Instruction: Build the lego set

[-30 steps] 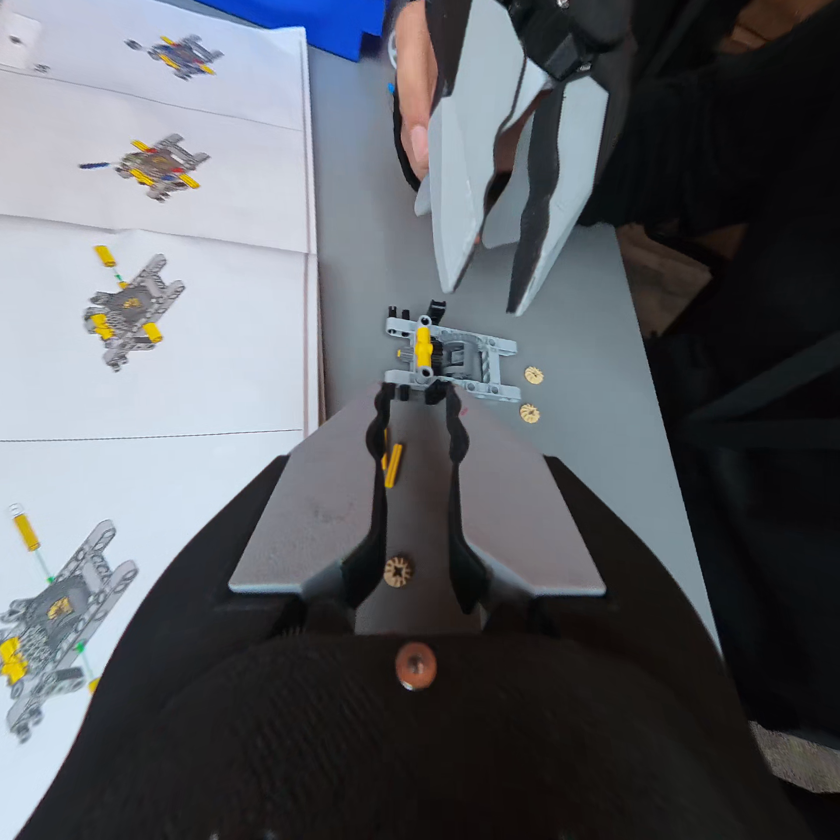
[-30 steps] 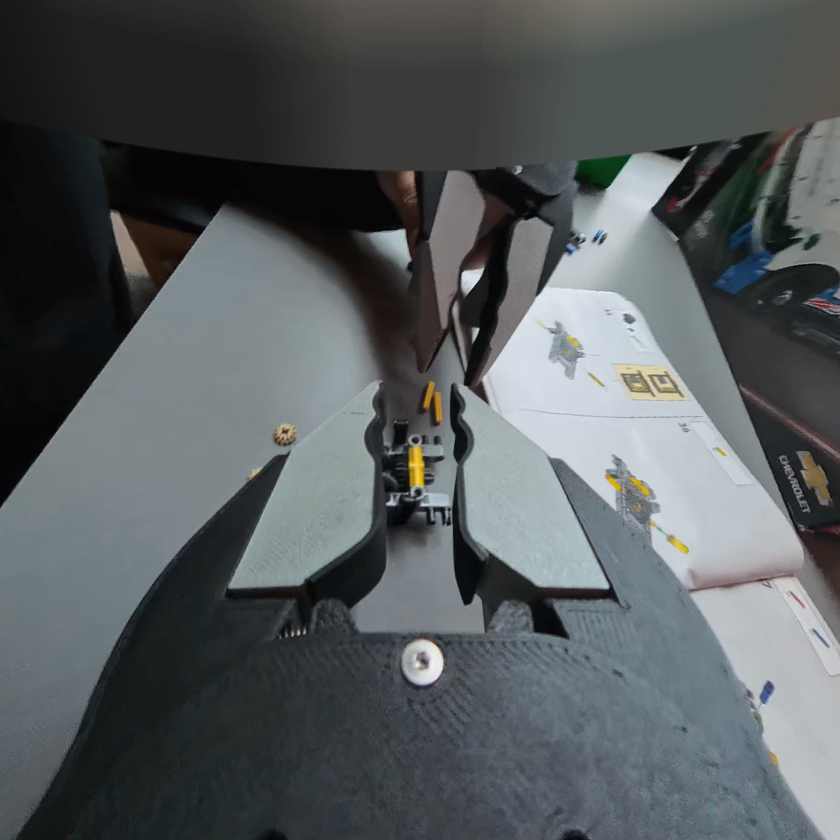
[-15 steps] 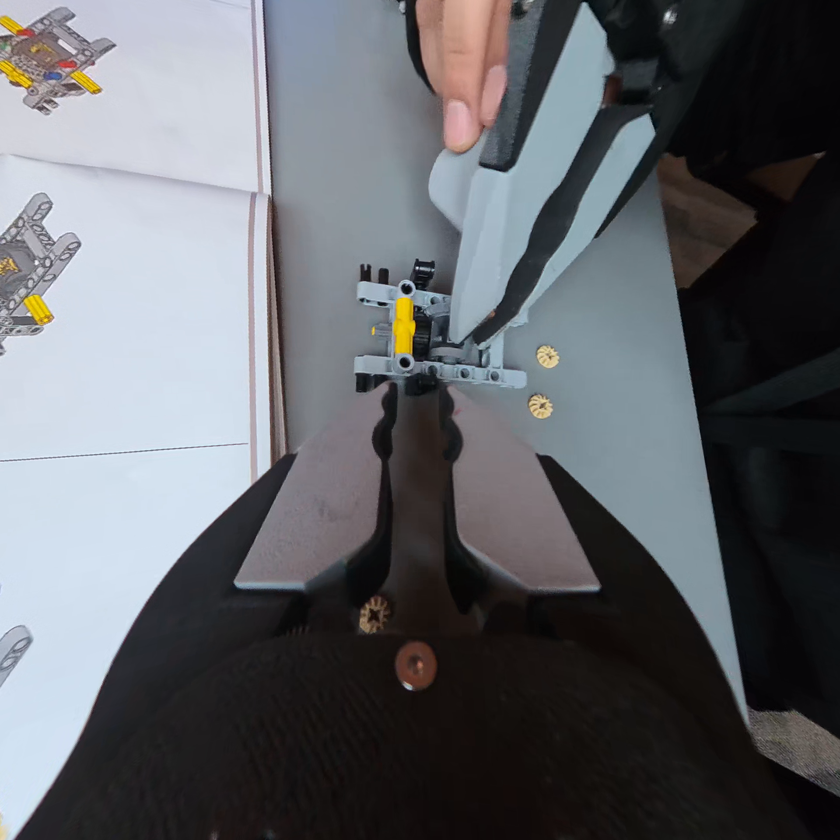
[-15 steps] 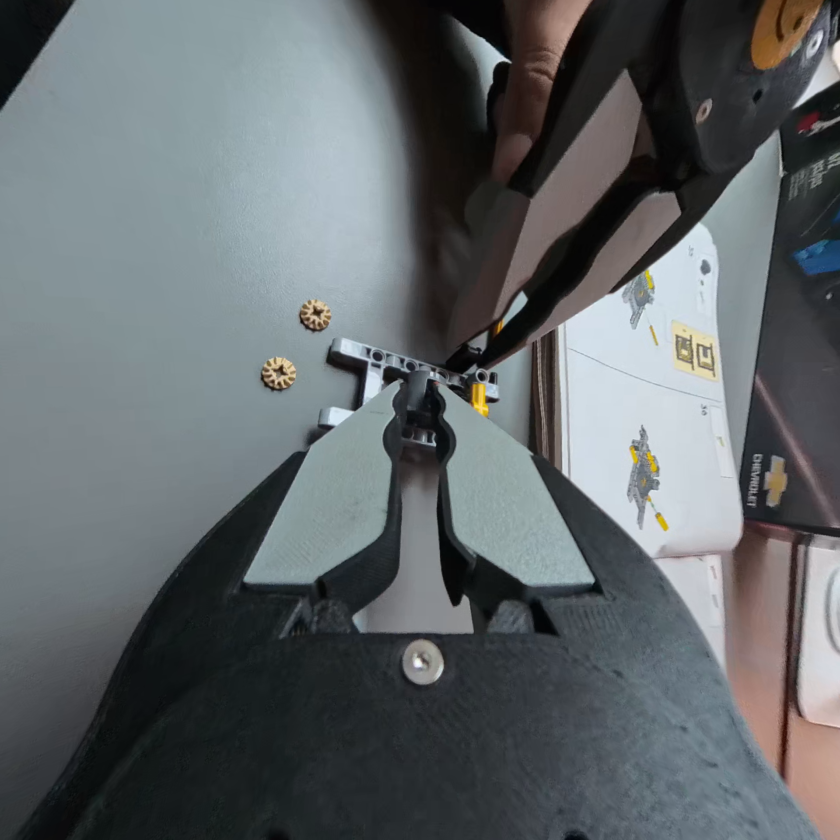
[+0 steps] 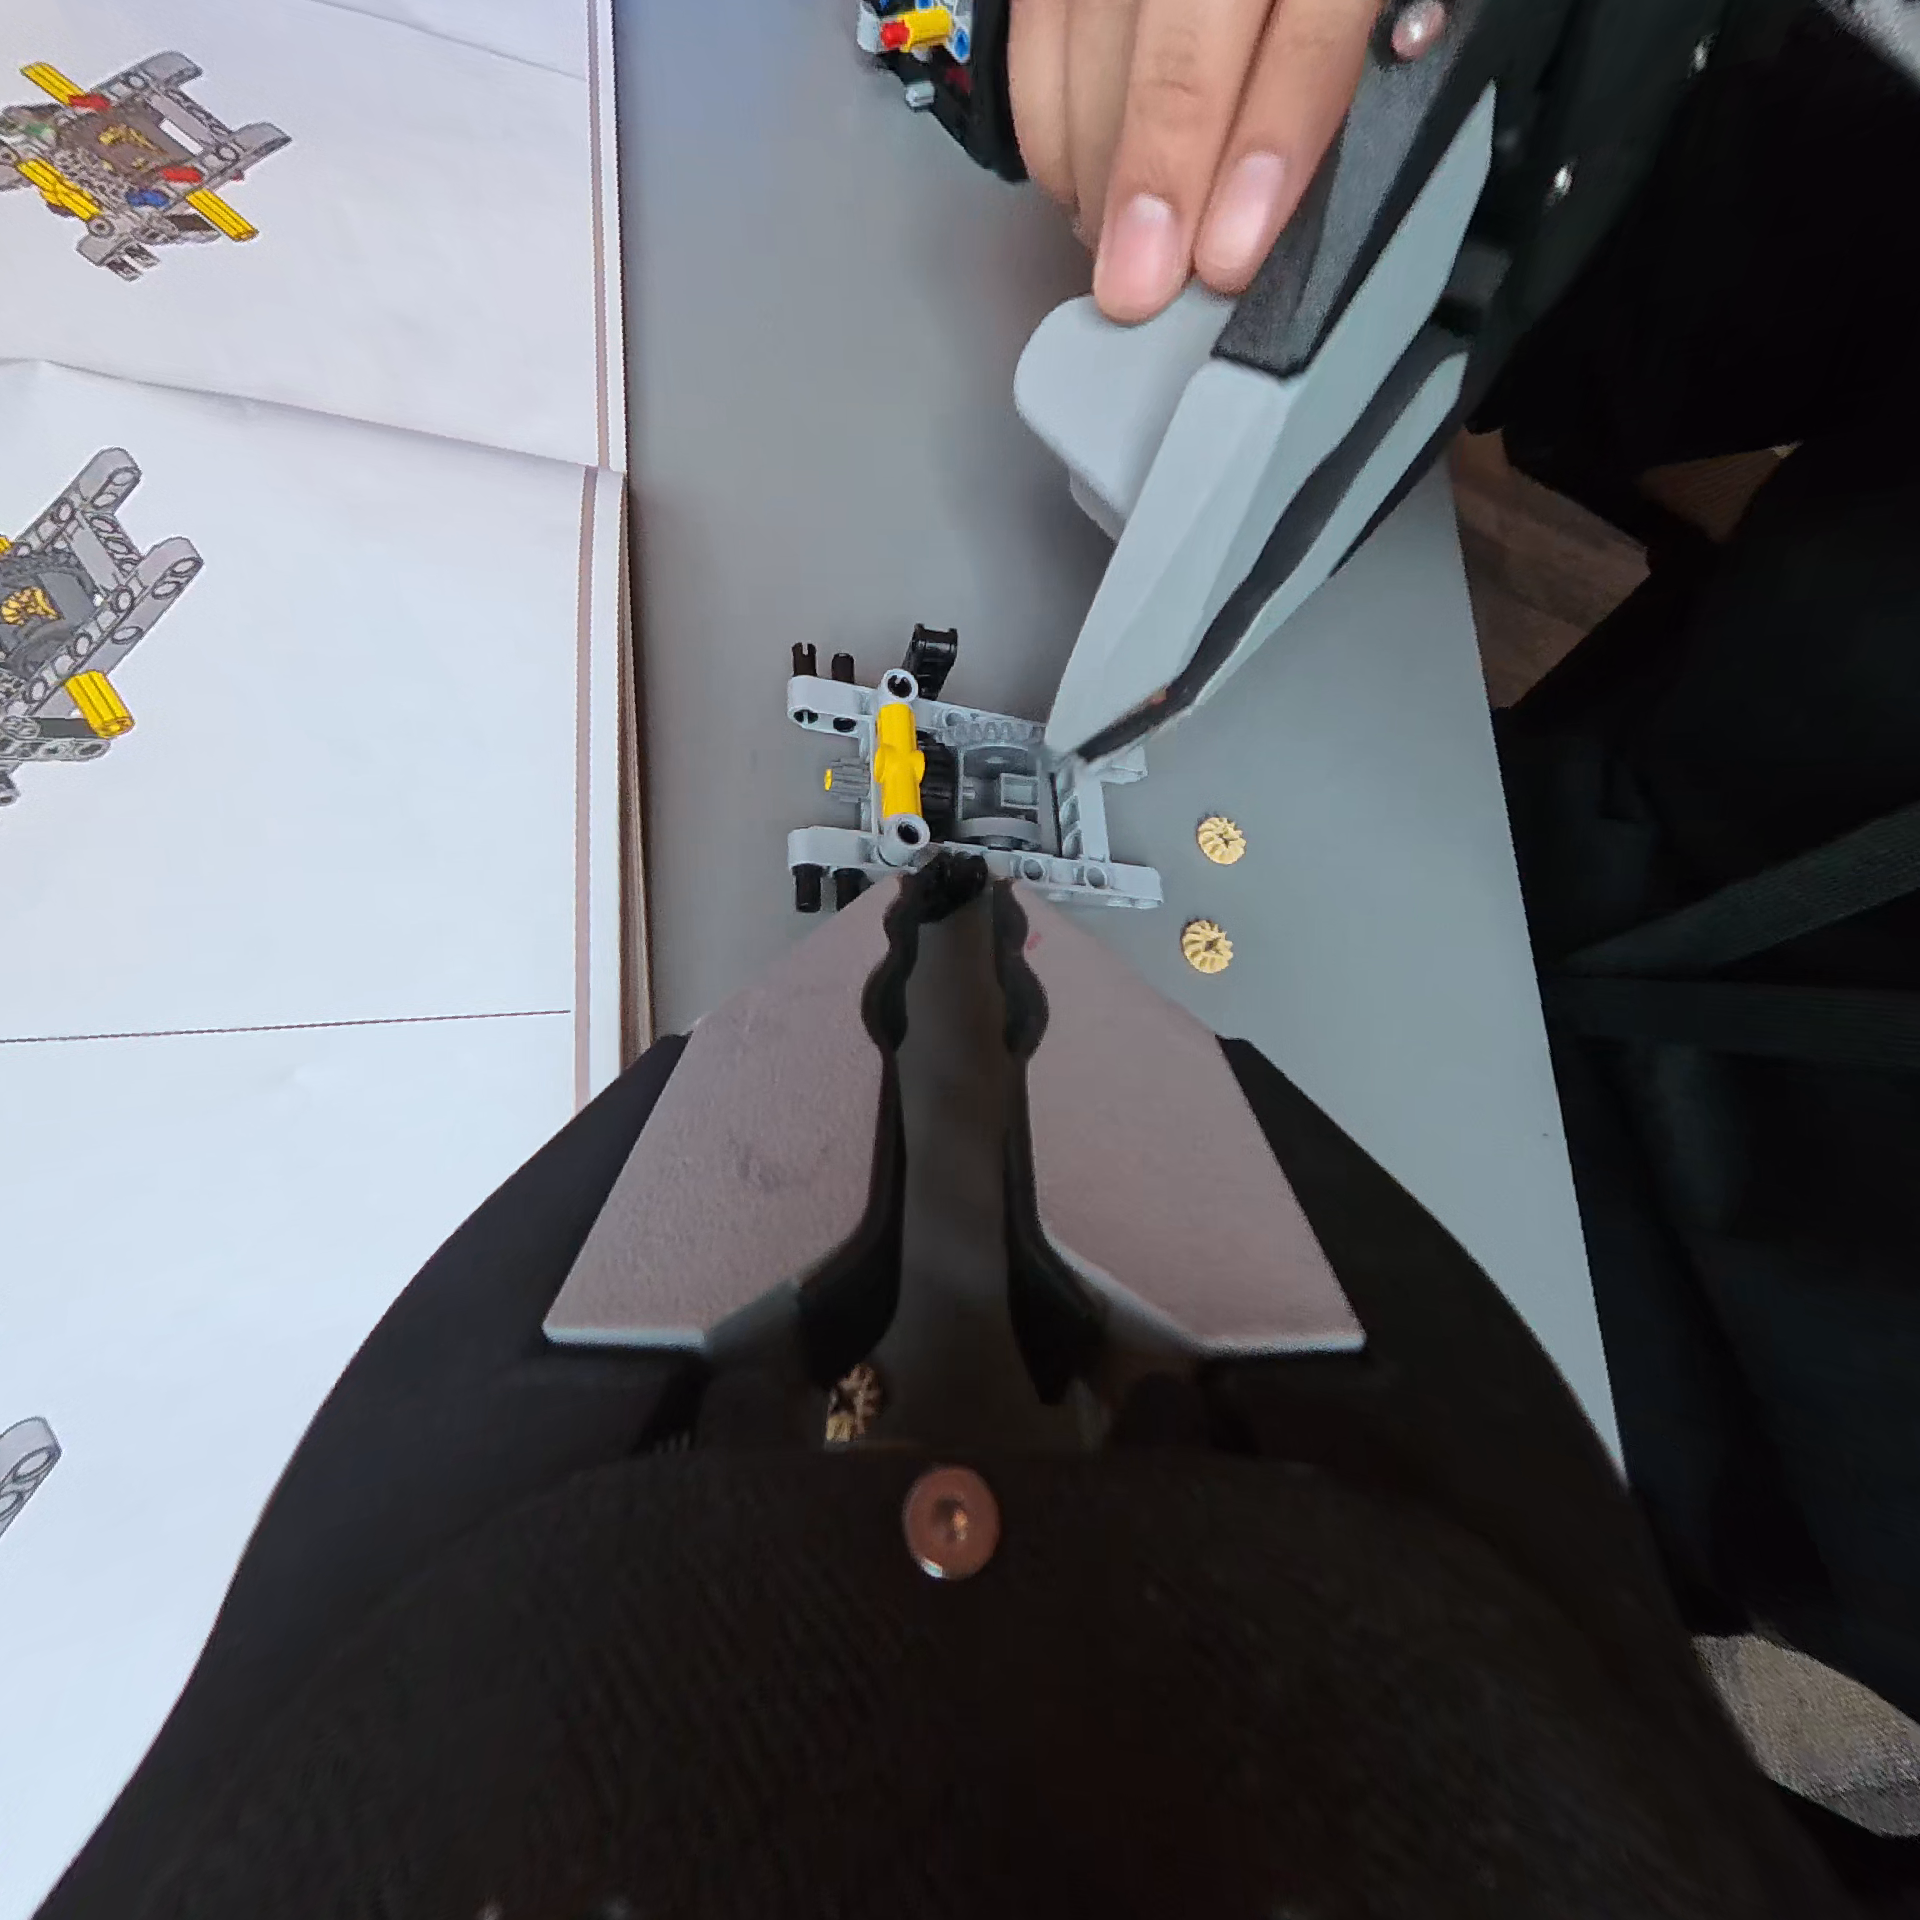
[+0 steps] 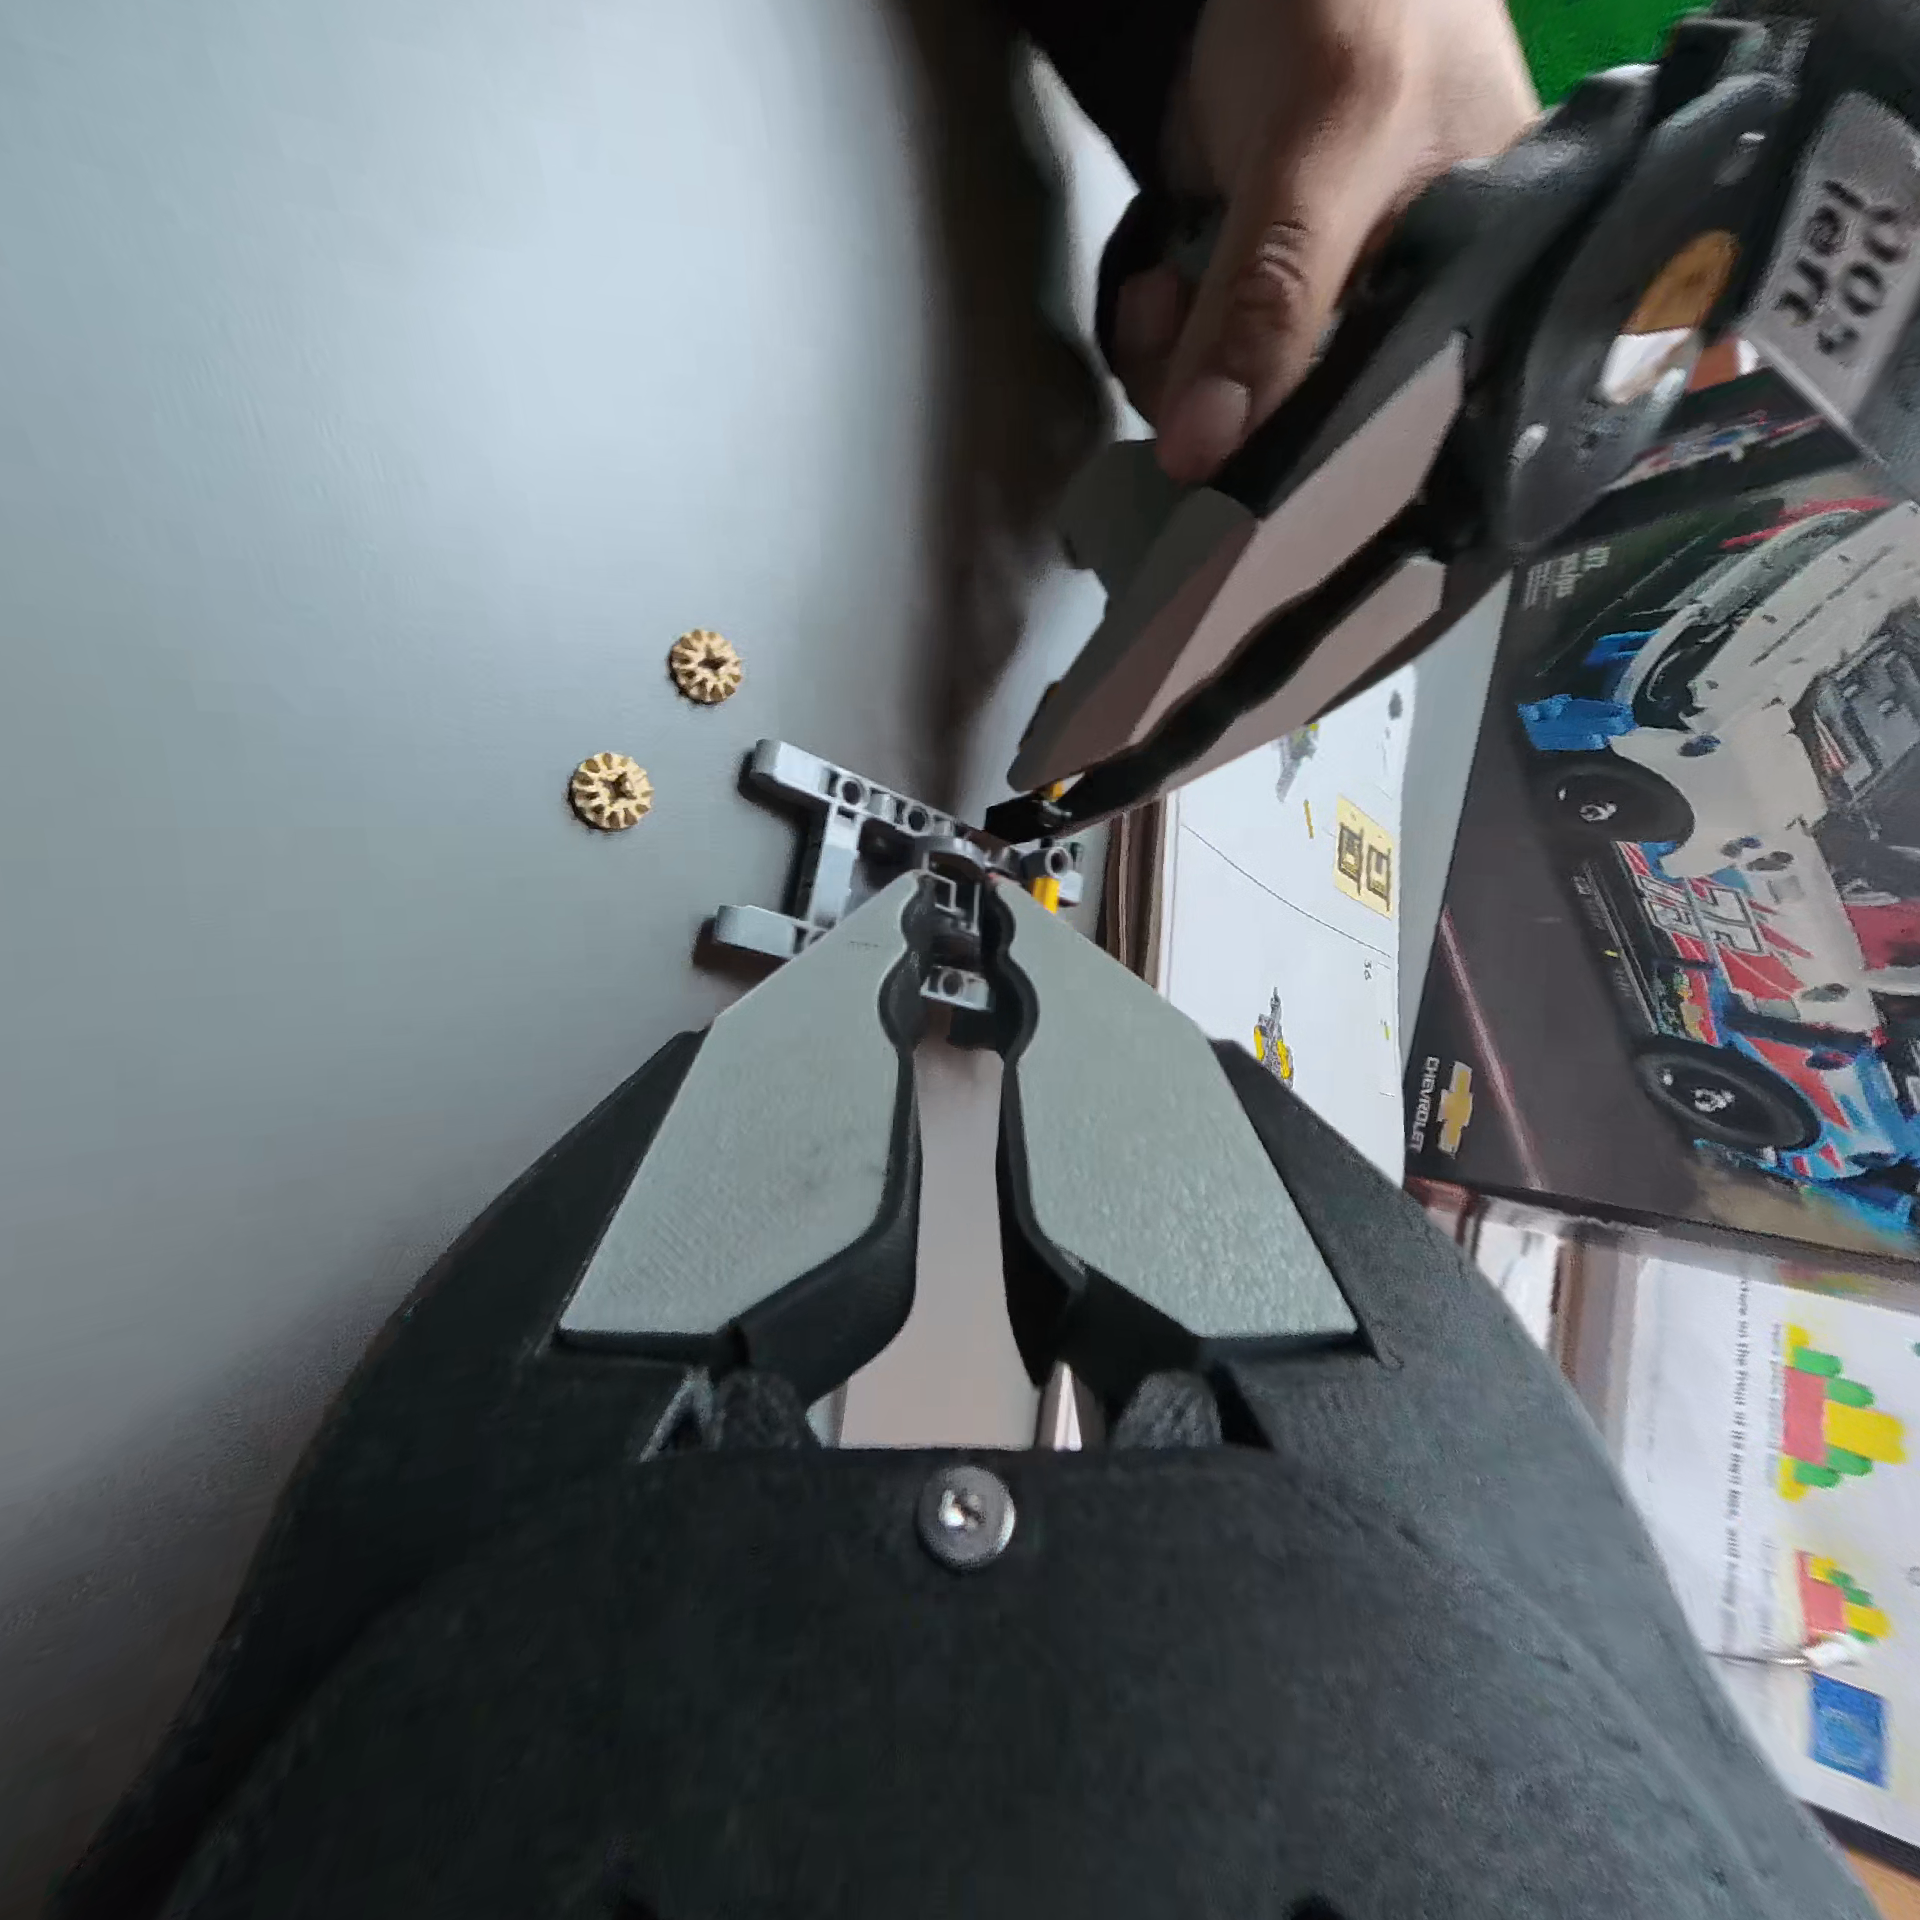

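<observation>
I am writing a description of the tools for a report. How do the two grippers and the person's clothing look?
Both grippers have a black textured body with one screw in the middle. The left gripper and the right gripper carry flat grey wedge-shaped fingers with wavy black inner edges. The person wears a black sleeve. No cables show.

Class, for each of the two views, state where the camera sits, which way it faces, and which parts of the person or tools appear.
Left wrist view: on the left tool, facing down its fingers at the grey frame assembly; the right tool and a hand show.
Right wrist view: on the right tool, facing the opposite side of the assembly; the left tool and a hand show.
Shared: assembly, two tan gears, grey table, instruction booklet.
</observation>
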The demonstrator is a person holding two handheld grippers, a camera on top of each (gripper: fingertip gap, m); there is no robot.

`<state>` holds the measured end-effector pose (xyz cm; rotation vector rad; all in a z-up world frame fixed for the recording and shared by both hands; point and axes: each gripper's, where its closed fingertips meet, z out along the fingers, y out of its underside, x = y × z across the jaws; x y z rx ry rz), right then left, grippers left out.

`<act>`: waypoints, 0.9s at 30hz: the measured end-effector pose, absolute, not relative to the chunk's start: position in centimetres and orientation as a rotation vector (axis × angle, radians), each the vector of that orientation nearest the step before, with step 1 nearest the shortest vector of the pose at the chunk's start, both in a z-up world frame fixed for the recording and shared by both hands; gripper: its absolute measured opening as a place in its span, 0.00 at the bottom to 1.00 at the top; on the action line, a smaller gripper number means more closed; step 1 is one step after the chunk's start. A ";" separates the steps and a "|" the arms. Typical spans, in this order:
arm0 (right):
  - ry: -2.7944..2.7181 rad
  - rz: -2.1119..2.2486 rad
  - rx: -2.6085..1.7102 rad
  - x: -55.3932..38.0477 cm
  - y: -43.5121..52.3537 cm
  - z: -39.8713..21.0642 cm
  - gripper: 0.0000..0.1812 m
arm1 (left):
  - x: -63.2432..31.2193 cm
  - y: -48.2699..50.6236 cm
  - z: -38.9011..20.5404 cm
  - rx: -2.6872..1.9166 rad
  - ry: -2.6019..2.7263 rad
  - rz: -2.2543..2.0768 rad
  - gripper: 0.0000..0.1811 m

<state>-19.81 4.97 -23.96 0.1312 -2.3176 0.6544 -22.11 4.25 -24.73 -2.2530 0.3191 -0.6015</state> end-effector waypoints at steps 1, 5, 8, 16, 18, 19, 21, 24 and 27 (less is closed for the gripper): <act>-2.310 0.712 0.100 -19.9 5.1 -23.5 0.02 | -22.4 4.1 -24.5 -2.252 0.320 -0.595 0.07; -2.216 0.940 -0.098 -21.1 6.3 -20.8 0.00 | -26.3 3.0 -22.3 -2.223 0.252 -0.444 0.09; -2.101 1.116 -0.268 -22.3 7.8 -18.7 0.00 | -32.0 1.1 -19.9 -2.170 0.086 -0.202 0.09; -1.852 1.482 -0.734 -26.1 11.6 -16.9 0.07 | -41.3 -3.6 -16.2 -1.921 -0.410 -0.012 0.09; -1.853 1.520 -0.760 -26.3 11.7 -17.0 0.08 | -41.8 -4.1 -15.8 -1.910 -0.417 0.046 0.10; -1.858 1.519 -0.766 -26.4 11.8 -17.2 0.09 | -42.0 -4.2 -15.8 -1.913 -0.424 0.070 0.10; -1.858 1.488 -0.766 -26.6 12.2 -17.5 0.08 | -42.0 -4.1 -15.9 -1.913 -0.430 0.066 0.10; -1.859 1.464 -0.756 -26.7 12.4 -17.7 0.08 | -41.7 -3.8 -16.4 -1.925 -0.434 0.026 0.11; -1.880 1.460 -0.757 -26.8 12.4 -18.1 0.08 | -41.5 -3.4 -16.6 -1.924 -0.432 0.004 0.11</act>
